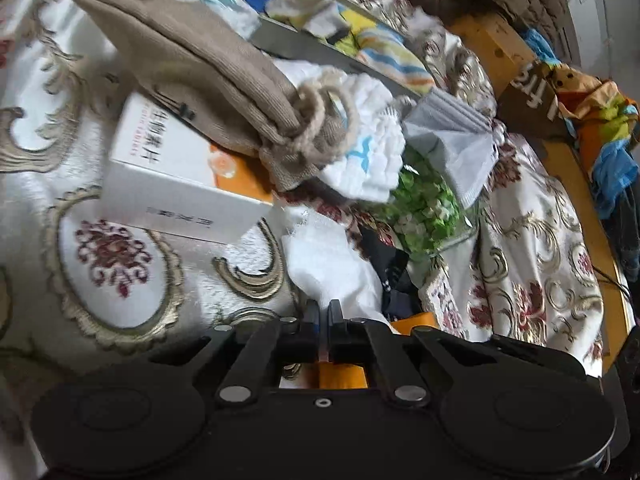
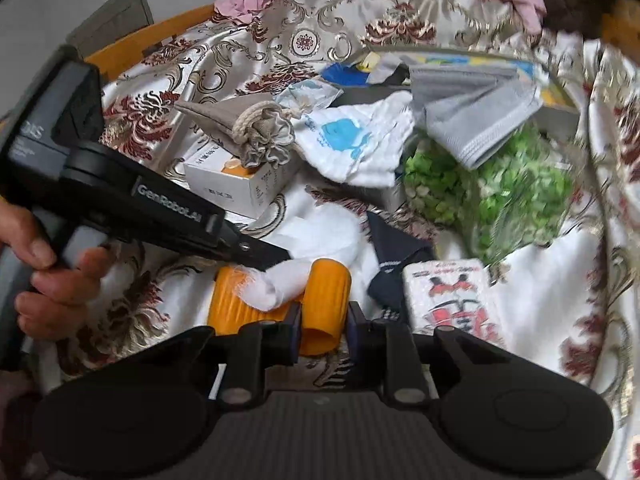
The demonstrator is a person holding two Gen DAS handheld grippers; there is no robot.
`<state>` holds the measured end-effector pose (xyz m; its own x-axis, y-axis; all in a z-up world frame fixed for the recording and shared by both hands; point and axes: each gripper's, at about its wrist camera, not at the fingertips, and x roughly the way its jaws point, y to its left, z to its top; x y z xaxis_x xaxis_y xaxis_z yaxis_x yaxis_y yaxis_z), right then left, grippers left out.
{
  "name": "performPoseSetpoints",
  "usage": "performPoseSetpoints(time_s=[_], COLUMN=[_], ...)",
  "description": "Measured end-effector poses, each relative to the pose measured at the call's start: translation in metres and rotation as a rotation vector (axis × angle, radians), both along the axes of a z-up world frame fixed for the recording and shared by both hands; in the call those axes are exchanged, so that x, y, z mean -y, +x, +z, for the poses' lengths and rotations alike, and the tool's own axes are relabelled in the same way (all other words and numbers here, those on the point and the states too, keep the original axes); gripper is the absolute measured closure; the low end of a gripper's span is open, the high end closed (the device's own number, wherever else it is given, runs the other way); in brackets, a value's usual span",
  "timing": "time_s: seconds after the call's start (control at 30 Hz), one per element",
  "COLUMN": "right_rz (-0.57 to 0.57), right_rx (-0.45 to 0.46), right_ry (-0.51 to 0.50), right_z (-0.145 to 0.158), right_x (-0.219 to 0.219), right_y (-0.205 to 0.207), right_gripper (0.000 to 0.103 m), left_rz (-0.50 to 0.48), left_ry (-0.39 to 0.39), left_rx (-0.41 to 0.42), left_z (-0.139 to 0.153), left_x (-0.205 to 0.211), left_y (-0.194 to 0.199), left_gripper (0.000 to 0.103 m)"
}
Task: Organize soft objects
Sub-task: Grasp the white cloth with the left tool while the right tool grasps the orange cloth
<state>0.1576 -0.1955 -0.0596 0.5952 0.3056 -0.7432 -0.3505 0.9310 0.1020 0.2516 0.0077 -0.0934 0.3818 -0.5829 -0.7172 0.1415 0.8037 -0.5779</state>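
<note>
Right gripper (image 2: 323, 326): jaws level, part open, straddling the near end of an orange ribbed cylinder (image 2: 326, 300); whether the pads actually press it, cannot tell. Left gripper (image 2: 276, 258) comes in from the left at a downward slant, held by the person's left hand (image 2: 52, 276). Its jaws are pinched on a white cloth (image 2: 276, 286) draped over the cylinder; in the left wrist view the fingers (image 1: 311, 320) stand almost together with a thin gap.

Just right of the cylinder: a dark navy sock (image 2: 394, 260) and a red-and-white printed pack (image 2: 456, 300). Little free tablecloth (image 2: 540, 300) near the grippers.

Farther back: a white box (image 1: 180, 184) with a tan drawstring pouch (image 1: 208, 76) lying on it, a white cloth with blue print (image 2: 352, 140), a grey folded cloth (image 2: 476, 116) and a bag of green pieces (image 2: 492, 196), crowded together.
</note>
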Motion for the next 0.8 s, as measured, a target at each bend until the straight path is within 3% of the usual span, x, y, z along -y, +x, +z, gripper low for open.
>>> performPoseSetpoints(time_s=[0.3,0.47,0.6,0.8], right_rz=[-0.034,-0.037,-0.041,-0.046], right_rx=[0.057,0.156,0.243,0.349], right_ry=[-0.025,-0.016,-0.011,0.011], right_z=[0.006,0.014,0.022,0.030], right_x=[0.006,0.008,0.009,0.011], right_y=[-0.003,-0.010,-0.017,-0.025], right_gripper=[0.081,0.081,0.081,0.081], left_rz=[0.091,0.153,0.166,0.182], left_ry=[0.018,-0.053,0.017,-0.025], left_rx=[0.003,0.000,0.088,0.202], left_z=[0.008,0.008,0.020,0.040], left_x=[-0.020,-0.026,-0.022,-0.028], left_y=[-0.016,-0.032,-0.043,-0.061], left_gripper=[0.101,0.101,0.101,0.101])
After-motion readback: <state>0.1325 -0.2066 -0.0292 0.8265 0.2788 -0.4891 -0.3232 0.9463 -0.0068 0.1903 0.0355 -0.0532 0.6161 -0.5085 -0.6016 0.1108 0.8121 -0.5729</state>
